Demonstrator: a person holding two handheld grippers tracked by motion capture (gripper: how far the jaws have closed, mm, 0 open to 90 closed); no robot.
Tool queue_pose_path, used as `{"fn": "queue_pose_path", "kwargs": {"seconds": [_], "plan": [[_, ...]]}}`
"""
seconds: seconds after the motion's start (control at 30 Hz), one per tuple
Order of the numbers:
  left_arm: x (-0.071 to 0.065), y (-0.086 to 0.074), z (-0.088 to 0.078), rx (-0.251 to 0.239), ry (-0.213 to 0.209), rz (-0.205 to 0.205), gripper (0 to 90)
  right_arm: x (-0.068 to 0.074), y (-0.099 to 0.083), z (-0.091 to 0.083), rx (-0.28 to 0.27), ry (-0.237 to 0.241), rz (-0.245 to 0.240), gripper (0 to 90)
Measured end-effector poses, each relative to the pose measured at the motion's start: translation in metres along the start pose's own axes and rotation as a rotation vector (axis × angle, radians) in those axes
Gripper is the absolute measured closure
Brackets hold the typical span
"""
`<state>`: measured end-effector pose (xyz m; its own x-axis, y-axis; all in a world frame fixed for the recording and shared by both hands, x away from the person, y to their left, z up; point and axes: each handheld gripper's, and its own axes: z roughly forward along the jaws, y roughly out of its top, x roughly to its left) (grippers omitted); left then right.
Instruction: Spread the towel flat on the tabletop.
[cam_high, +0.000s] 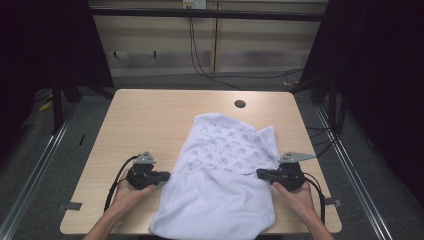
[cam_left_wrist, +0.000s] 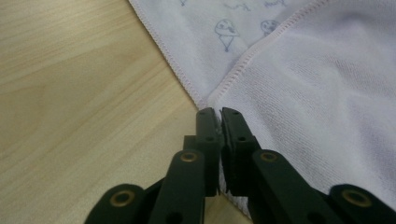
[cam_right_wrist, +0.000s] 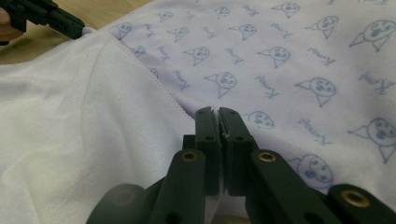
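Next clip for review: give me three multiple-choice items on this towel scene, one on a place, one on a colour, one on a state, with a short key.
1. Where on the table does the towel lie?
A. Far left corner
B. Middle to near edge, between the two hands
C. On the floor beside it

2. What colour is the print on the towel's patterned side?
A. Blue
B. Red
C. Green

3. How do the jaws of the left hand-held gripper stand?
A. Wide open above bare wood
B. Shut on the towel's hem
C. Open around a cable

Key: 1 B, the high view shows the towel between the left hand-held gripper and the right hand-held gripper. 2 A, the small drawings are blue on white. 3 B, the left gripper view shows white cloth pinched between closed jaws.
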<state>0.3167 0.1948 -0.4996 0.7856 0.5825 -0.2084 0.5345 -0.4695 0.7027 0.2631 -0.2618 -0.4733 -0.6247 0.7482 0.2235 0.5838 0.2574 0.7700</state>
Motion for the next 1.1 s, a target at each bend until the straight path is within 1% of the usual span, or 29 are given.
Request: {"fn": "queue_pose_path", "kwargs": {"seconds": [0.1, 0.13, 0.2, 0.3, 0.33, 0.37, 0.4, 0.43, 0.47, 0.5, 0.57, 0.6, 0.63, 0.67, 0.73, 0.77, 0.8, 0.83, 0.87, 0.9, 0.97, 1.03, 1.07, 1.1], "plan": [[0.002, -0.003, -0.007, -0.031, -0.024, -0.031, 88.2, -0.001, 0.0, -0.001, 0.001, 0.0, 0.004, 87.7], [0.002, -0.004, -0.011, -0.042, -0.022, -0.038, 88.3, 0.0, 0.0, -0.001, 0.002, 0.0, 0.006, 87.8], [0.003, -0.005, -0.018, -0.082, -0.049, -0.063, 88.3, 0.0, 0.001, -0.004, -0.009, 0.002, 0.009, 87.9], [0.0, -0.003, -0.026, -0.122, -0.063, -0.071, 88.3, 0.001, 0.002, -0.01, -0.032, 0.007, 0.023, 88.0], [-0.005, -0.002, -0.033, -0.144, -0.065, -0.058, 88.2, 0.002, 0.005, -0.017, -0.046, 0.013, 0.016, 88.0], [-0.005, -0.002, -0.033, -0.144, -0.065, -0.058, 88.2, 0.002, 0.005, -0.017, -0.046, 0.013, 0.016, 88.0], [-0.007, -0.001, -0.037, -0.159, -0.075, -0.063, 88.2, 0.002, 0.006, -0.028, -0.085, 0.039, 0.038, 88.1], [-0.01, -0.001, -0.041, -0.178, -0.095, -0.069, 88.2, 0.002, 0.006, -0.028, -0.085, 0.039, 0.038, 88.1], [-0.013, -0.002, -0.045, -0.195, -0.099, -0.076, 88.2, 0.004, 0.006, -0.037, -0.104, 0.046, 0.043, 88.2], [-0.018, -0.003, -0.048, -0.201, -0.112, -0.074, 88.2, 0.004, 0.006, -0.037, -0.104, 0.046, 0.043, 88.2], [-0.028, -0.007, -0.052, -0.2, -0.129, -0.059, 88.2, 0.009, 0.002, -0.044, -0.11, 0.063, 0.043, 88.2], [-0.032, -0.01, -0.054, -0.198, -0.145, -0.052, 88.2, 0.013, -0.001, -0.047, -0.108, 0.07, 0.045, 88.3], [-0.038, -0.012, -0.056, -0.192, -0.155, -0.044, 88.2, 0.022, -0.007, -0.055, -0.099, 0.083, 0.037, 88.3], [-0.043, -0.016, -0.058, -0.188, -0.163, -0.034, 88.2, 0.022, -0.007, -0.055, -0.099, 0.083, 0.037, 88.3], [-0.051, -0.022, -0.064, -0.19, -0.189, -0.022, 88.2, 0.034, -0.014, -0.065, -0.092, 0.089, 0.026, 88.3], [-0.055, -0.025, -0.068, -0.195, -0.194, -0.02, 88.2, 0.039, -0.018, -0.071, -0.094, 0.095, 0.019, 88.3], [-0.06, -0.03, -0.075, -0.202, -0.206, -0.014, 88.2, 0.044, -0.022, -0.078, -0.097, 0.097, 0.017, 88.3], [-0.063, -0.033, -0.08, -0.207, -0.203, -0.009, 88.2, 0.05, -0.028, -0.086, -0.104, 0.103, 0.016, 88.3], [-0.068, -0.037, -0.087, -0.214, -0.209, -0.004, 88.2, 0.059, -0.037, -0.097, -0.105, 0.108, 0.021, 88.3], [-0.073, -0.042, -0.094, -0.218, -0.22, 0.004, 88.2, 0.059, -0.037, -0.097, -0.105, 0.108, 0.021, 88.3], [-0.086, -0.051, -0.11, -0.213, -0.231, 0.044, 88.2, 0.072, -0.049, -0.11, -0.088, 0.112, 0.016, 88.0], [-0.098, -0.059, -0.124, -0.209, -0.254, 0.06, 87.9, 0.087, -0.059, -0.122, -0.065, 0.1, -0.007, 85.0], [-0.103, -0.063, -0.129, -0.203, -0.26, 0.075, 82.4, 0.096, -0.064, -0.133, -0.054, 0.098, -0.028, 80.0], [-0.103, -0.063, -0.129, -0.203, -0.26, 0.075, 75.8, 0.096, -0.064, -0.133, -0.054, 0.098, -0.028, 80.0]]}}
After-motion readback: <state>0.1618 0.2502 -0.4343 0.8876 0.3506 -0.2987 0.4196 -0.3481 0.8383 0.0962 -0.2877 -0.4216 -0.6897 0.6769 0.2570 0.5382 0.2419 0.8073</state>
